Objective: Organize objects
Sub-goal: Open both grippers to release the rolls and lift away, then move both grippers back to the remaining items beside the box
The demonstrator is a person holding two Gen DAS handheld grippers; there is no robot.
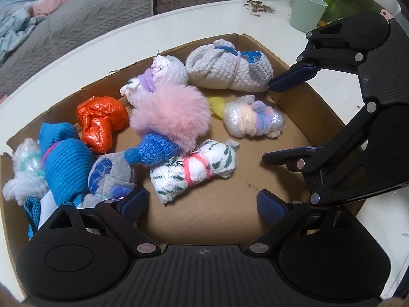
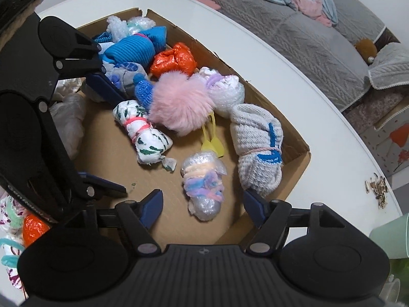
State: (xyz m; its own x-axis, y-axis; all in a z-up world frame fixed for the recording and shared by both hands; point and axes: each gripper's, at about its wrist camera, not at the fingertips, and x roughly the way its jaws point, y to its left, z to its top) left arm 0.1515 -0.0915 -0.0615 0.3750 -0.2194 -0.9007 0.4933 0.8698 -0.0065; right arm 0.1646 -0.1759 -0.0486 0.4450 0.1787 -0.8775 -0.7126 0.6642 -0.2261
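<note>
A white table [image 1: 255,15] carries a cardboard box [image 1: 294,138]. Beyond the box stand a green cup [image 1: 306,10] and a small heap of seed husks [image 1: 258,6].

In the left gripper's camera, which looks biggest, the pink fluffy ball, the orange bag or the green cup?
Largest to smallest as they look:
1. pink fluffy ball
2. orange bag
3. green cup
The cup stands farther away on the table, so its real size is unsure.

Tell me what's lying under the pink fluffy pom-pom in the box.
The pink pom-pom lies over a yellow strip, whose ends poke out beside it, and leans on the bubble-wrap bundle. Anything else beneath it is covered.
</note>
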